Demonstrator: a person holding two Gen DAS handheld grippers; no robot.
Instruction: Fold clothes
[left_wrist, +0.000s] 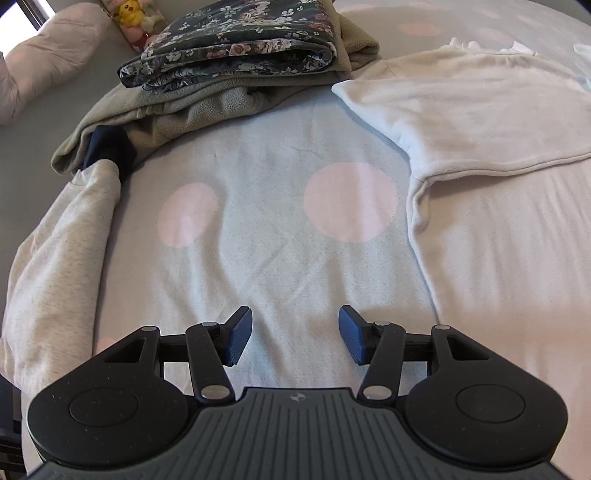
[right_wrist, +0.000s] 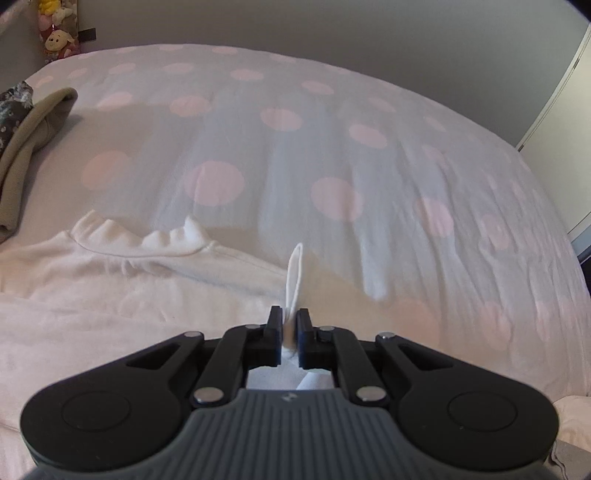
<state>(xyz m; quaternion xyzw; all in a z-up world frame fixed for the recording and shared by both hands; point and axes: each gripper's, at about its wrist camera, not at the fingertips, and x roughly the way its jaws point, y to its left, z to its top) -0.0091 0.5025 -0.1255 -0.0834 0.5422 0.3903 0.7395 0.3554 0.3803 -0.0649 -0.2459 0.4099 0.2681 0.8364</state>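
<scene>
A cream white sweatshirt (left_wrist: 491, 155) lies spread on the polka-dot bedcover, right of my left gripper (left_wrist: 295, 334), which is open and empty over bare bedcover. In the right wrist view the same white sweatshirt (right_wrist: 110, 280) fills the lower left, its ruffled collar (right_wrist: 155, 236) facing away. My right gripper (right_wrist: 290, 325) is shut on a pinched fold of the sweatshirt's edge, which sticks up as a thin loop (right_wrist: 295, 266) between the fingers.
A stack of folded clothes stands at the back left: a dark floral piece (left_wrist: 236, 44) on an olive fleece (left_wrist: 177, 110). A light grey garment (left_wrist: 55, 258) lies at the left edge. Plush toys (left_wrist: 129, 14) and a pillow (left_wrist: 44, 55) sit beyond. The bedcover (right_wrist: 332, 166) stretches right.
</scene>
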